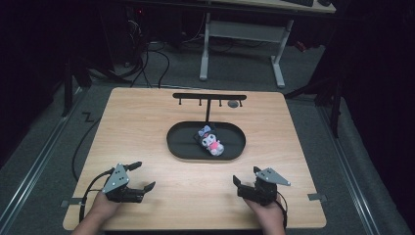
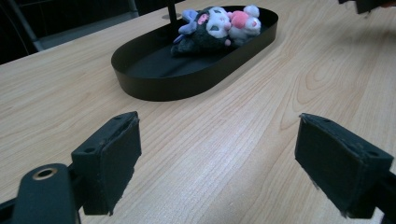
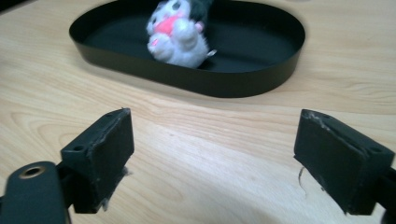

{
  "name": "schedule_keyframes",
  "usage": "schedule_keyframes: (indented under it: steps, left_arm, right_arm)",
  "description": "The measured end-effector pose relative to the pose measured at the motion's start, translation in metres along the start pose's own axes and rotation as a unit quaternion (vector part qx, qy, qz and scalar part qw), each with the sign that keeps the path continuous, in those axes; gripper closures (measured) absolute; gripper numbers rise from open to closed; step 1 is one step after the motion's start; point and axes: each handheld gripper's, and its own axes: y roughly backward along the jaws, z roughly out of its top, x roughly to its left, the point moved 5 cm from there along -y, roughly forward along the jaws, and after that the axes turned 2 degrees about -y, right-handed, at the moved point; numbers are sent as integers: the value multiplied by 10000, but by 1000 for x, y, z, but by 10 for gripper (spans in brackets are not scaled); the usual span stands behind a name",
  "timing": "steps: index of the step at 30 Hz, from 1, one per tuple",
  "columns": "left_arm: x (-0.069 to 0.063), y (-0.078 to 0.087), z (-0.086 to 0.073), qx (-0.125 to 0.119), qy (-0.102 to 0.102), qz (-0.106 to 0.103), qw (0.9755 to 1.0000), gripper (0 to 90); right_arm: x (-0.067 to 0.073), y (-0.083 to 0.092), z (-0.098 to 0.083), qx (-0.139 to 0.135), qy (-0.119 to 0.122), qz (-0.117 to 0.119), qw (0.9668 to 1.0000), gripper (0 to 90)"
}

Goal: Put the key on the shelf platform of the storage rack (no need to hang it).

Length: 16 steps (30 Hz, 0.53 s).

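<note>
A small plush toy (image 1: 210, 141), grey and white with pink, lies in a black oval tray (image 1: 178, 147) at the middle of the wooden table. In the left gripper view the toy (image 2: 215, 28) rests toward the tray's (image 2: 187, 86) far end. The right gripper view has the toy (image 3: 180, 32) near the tray's (image 3: 243, 86) front wall. My left gripper (image 1: 146, 175) (image 2: 219, 140) sits open near the front left of the table, nothing between its jaws. My right gripper (image 1: 245, 175) (image 3: 212, 140) stands open at the front right, also with nothing in it, short of the tray.
A black T-shaped rack with small hooks (image 1: 209, 97) stands just behind the tray. Bare wood lies between both grippers and the tray. Beyond the table's far edge are the white legs of a desk (image 1: 240, 49) and cables on the floor (image 1: 147, 63).
</note>
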Motion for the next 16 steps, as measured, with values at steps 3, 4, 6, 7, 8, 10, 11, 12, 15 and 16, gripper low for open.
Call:
schedule_keyframes:
  steps: [3,4,6,7,8,10,11,12,15,16]
  left_arm:
    - [0,0,0,3,-12,9,10000,154]
    - [0,-1,0,7,-8,10,10000,154]
    - [-1,-1,0,13,-25,0,10000,154]
    - [-1,-1,0,1,-29,-16,10000,154]
    - [-1,-1,0,-2,-31,-17,10000,154]
    - [0,-1,1,-6,-20,-20,10000,154]
    - [0,-1,0,0,-12,-26,10000,154]
    - [0,-1,0,3,-10,-31,10000,154]
    - [-1,1,0,-7,-43,-42,10000,154]
    - [-1,1,0,-8,-52,-43,10000,154]
  right_arm:
    - [-3,3,1,-11,111,-153,9998,122]
    - [-4,2,2,-61,-44,-103,9999,122]
    - [-3,-1,1,-9,-12,-81,10000,122]
    - [-2,-1,0,55,85,-110,9999,122]
    - [-1,-2,-1,70,116,-102,9999,121]
    - [-1,-2,-2,66,38,-61,10000,114]
    - [-1,-2,-1,43,-3,-46,10000,111]
    - [-2,-2,0,27,-3,-69,10000,109]
    - [-6,0,2,-59,-64,-184,9998,109]
    - [-8,0,3,-78,-108,-194,9997,109]
